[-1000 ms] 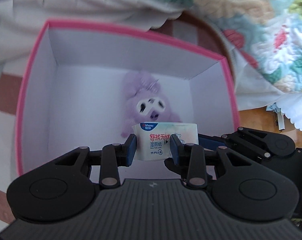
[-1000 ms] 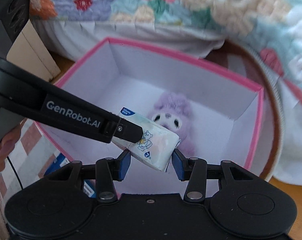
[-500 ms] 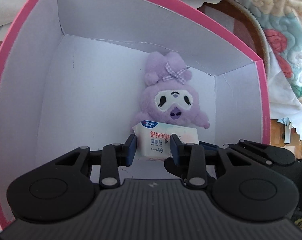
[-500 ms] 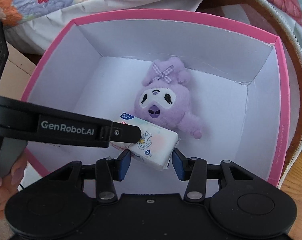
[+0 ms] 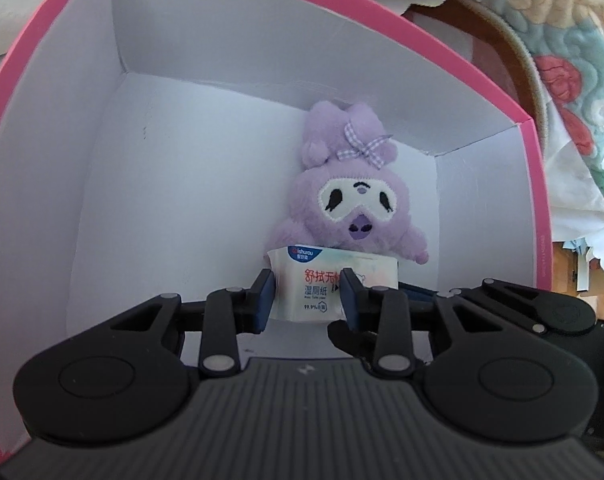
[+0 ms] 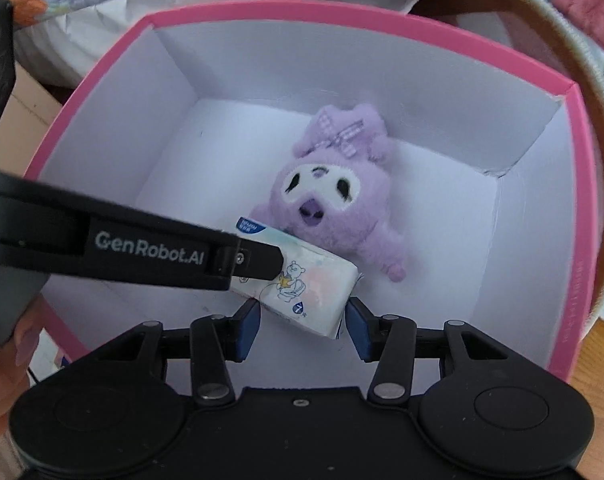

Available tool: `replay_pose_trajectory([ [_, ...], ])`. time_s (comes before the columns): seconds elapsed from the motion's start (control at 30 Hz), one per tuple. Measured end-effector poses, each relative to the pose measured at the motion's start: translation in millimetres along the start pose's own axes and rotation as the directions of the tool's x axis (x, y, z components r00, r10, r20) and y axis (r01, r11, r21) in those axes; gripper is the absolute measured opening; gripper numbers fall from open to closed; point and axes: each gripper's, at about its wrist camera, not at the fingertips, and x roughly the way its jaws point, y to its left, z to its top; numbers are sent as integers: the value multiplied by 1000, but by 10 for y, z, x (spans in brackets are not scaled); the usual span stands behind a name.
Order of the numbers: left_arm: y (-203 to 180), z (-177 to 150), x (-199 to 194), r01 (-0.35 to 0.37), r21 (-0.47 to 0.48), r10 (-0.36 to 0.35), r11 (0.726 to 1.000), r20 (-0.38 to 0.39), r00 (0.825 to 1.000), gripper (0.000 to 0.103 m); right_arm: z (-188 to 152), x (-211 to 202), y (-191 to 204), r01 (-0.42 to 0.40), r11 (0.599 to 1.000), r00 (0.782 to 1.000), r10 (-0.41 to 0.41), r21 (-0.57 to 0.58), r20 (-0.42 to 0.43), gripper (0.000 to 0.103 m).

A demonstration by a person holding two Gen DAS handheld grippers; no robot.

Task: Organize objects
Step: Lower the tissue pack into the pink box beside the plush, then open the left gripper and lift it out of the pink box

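Over the preceding second both grippers descended into the pink-rimmed box (image 6: 578, 216), carrying one wet-wipe pack (image 6: 314, 292) between them. A second earlier the box rim and surrounding bedding filled much of both views; at this moment the white interior walls filled most of each frame, and the pack sat low in the box, at the lower centre of both views, touching or just short of the floor (contact could not be confirmed).

The left gripper (image 5: 306, 296) was clamped narrowly on one end of the pack, its blue pads pressed against the printed wrapper. The right gripper (image 6: 304, 322) had its jaws opening: the pack lay between them, but gaps showed between pads and wrapper on both sides, where half a second earlier the pads sat closer.

The purple plush toy (image 6: 334, 200) lay face-up on the box floor, its lower edge just beside or touching the far side of the pack.

Assessment: the placement step was near completion. The right side was releasing; the left grip remained to be released. The quilted bedding (image 5: 562, 40) at the upper right played no part.
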Motion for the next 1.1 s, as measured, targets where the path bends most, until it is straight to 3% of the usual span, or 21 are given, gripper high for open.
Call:
replay_pose_trajectory([
  [0.2,-2,-47,-131,27,14,-27,1000,29,999,34,-62,-114,-42,19,1000,999,-19,5,47,65],
  [0.53,-206,-210,-733,20,157,-32,987,79,996,41,-285,-819,-28,-34,999,973,29,19,231,66],
  [0.7,-278,-294,-1113,-8,204,-10,979,87,996,54,-406,-1170,78,-26,1000,960,28,-9,280,66],
  [0.9,-403,-475,-1497,-47,264,12,963,134,991,61,-503,-1565,223,4,999,939,9,-38,343,66],
  [1.1,-510,-689,-1804,-56,304,20,951,119,993,62,-665,-1815,417,28,997,928,2,-75,372,66],
])
